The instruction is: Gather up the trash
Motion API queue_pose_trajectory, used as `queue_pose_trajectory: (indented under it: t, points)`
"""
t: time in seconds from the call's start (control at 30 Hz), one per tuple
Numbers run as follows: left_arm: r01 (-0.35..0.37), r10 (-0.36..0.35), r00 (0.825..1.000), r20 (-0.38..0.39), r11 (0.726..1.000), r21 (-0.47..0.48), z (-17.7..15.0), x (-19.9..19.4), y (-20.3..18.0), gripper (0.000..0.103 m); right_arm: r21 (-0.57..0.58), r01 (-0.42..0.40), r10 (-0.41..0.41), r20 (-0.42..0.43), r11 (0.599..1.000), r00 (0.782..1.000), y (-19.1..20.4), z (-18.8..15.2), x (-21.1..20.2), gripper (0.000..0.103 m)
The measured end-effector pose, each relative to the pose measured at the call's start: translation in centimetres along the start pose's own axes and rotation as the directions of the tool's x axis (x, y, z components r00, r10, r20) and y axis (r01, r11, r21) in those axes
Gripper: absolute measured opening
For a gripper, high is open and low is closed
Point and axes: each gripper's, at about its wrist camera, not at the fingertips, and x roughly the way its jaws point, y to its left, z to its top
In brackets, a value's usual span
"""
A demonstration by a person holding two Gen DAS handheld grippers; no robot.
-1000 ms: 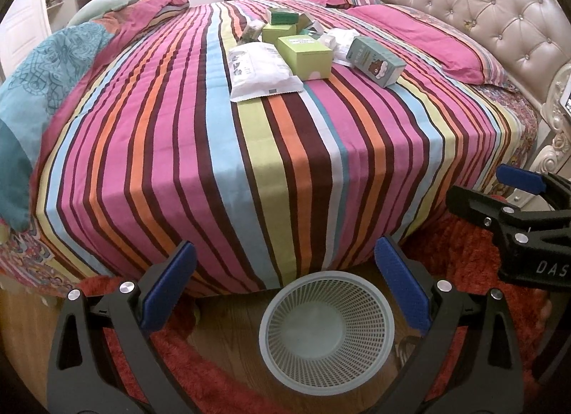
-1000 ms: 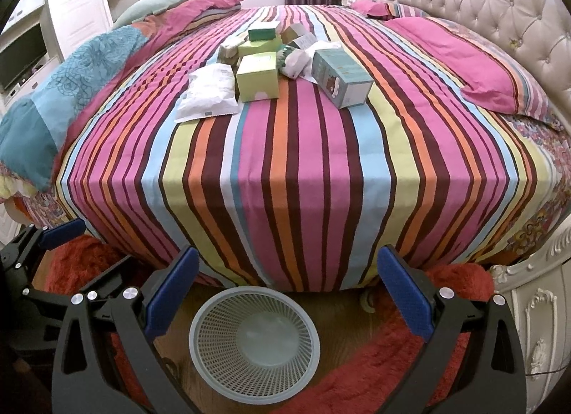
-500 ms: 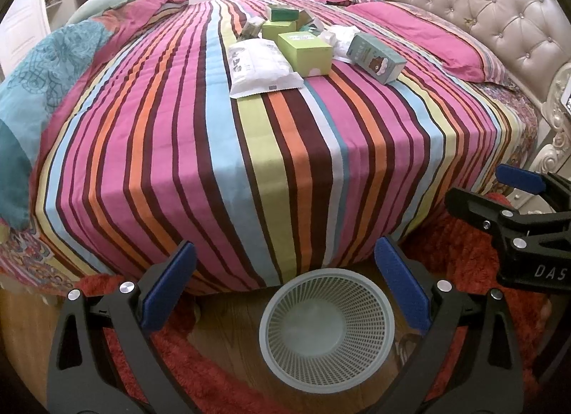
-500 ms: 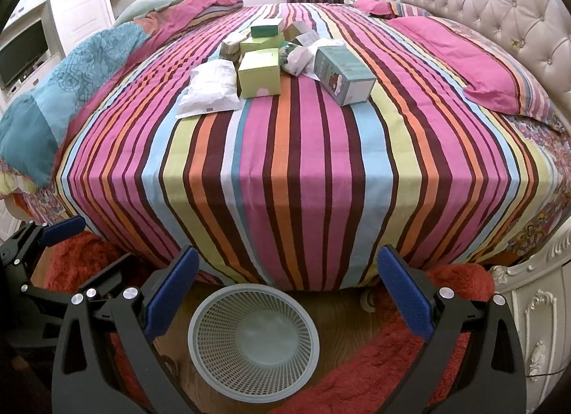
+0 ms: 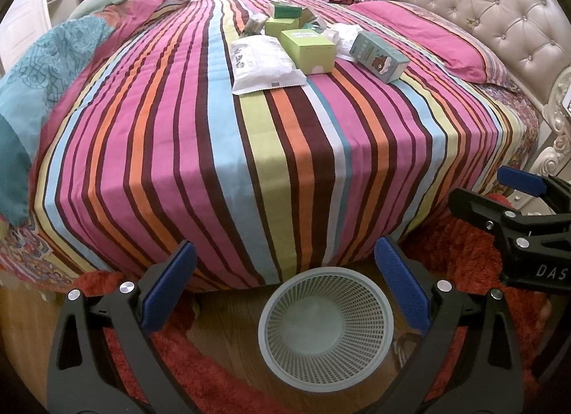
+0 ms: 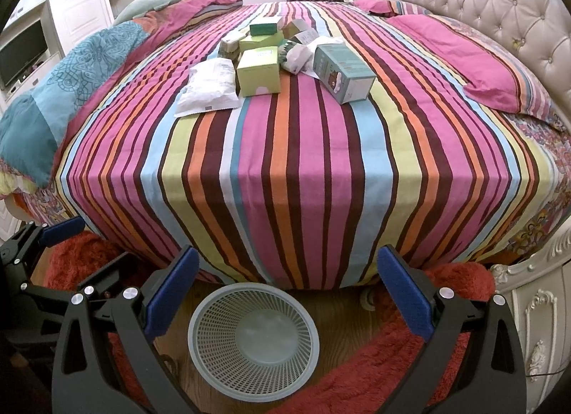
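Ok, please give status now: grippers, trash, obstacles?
Left gripper open, right gripper open, both empty. Boxes and white packet lie on bed; mesh basket on floor, empty. Nothing in the way.

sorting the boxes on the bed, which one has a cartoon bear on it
The teal box, rightmost of the pile and nearest the pink pillow. The light green boxes beside it show no bear.

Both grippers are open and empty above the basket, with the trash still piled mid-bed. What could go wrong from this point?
1. The boxes and wrappers sit packed together: reaching for the white pouch or the green box could nudge neighbours or pinch two items at once.
2. The pouch lies flat on the striped bedspread, so fingers might snag fabric.
3. The basket stands on the floor below the bed edge, so a badly aimed drop may miss its rim.
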Motion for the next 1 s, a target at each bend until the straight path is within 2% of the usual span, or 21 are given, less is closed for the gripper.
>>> queue_pose_trajectory:
  t: [0.5, 0.87, 1.0]
  points:
    - [0.002, -0.002, 1.0, 0.008, 1.0, -0.005, 0.1, -0.2, 0.1, 0.097, 0.001, -0.005, 0.005, 0.005, 1.0, 1.0, 0.0, 0.1, -0.1, 0.095]
    - [0.028, -0.026, 0.999, 0.042, 0.999, -0.036, 0.5, -0.7, 0.2, 0.097, 0.001, -0.057, 0.057, 0.071, 0.998, 0.996, 0.1, 0.6, -1.4, 0.095]
    - [0.037, -0.034, 0.998, 0.046, 0.998, -0.051, 0.5, -0.7, 0.3, 0.097, -0.01, -0.041, 0.042, 0.096, 0.999, 0.994, 0.1, 0.8, -1.6, 0.095]
